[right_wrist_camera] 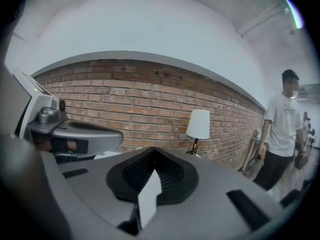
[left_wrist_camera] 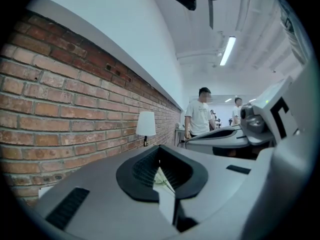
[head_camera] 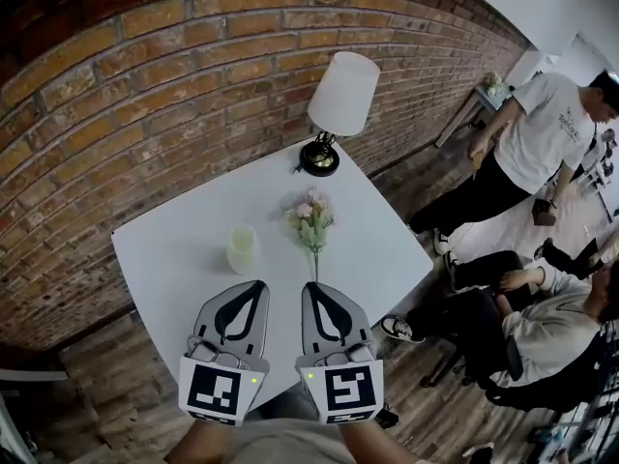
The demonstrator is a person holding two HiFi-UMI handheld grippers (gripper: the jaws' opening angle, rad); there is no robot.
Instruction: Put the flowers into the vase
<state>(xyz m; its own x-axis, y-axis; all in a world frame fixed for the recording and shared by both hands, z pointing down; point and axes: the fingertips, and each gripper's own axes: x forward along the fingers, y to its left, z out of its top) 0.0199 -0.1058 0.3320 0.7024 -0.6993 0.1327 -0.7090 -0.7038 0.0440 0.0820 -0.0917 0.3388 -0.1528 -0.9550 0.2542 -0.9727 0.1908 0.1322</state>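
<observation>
A small bunch of pink and white flowers [head_camera: 312,216] with a green stem lies on the white table [head_camera: 174,249], heads toward the wall. Left of it stands a pale yellowish vase [head_camera: 242,248], upright. My left gripper [head_camera: 257,285] and right gripper [head_camera: 311,287] hover side by side over the table's near edge, both shut with nothing in them. The left one's tip is just short of the vase, the right one's just short of the stem end. In the left gripper view a sliver of the flowers [left_wrist_camera: 161,176] shows through the slit between the jaws of the left gripper [left_wrist_camera: 159,159].
A table lamp [head_camera: 340,100] with a white shade stands at the table's far corner against the brick wall [head_camera: 145,95]. A person [head_camera: 542,133] stands to the right of the table and another [head_camera: 542,327] sits nearer, on the wooden floor side.
</observation>
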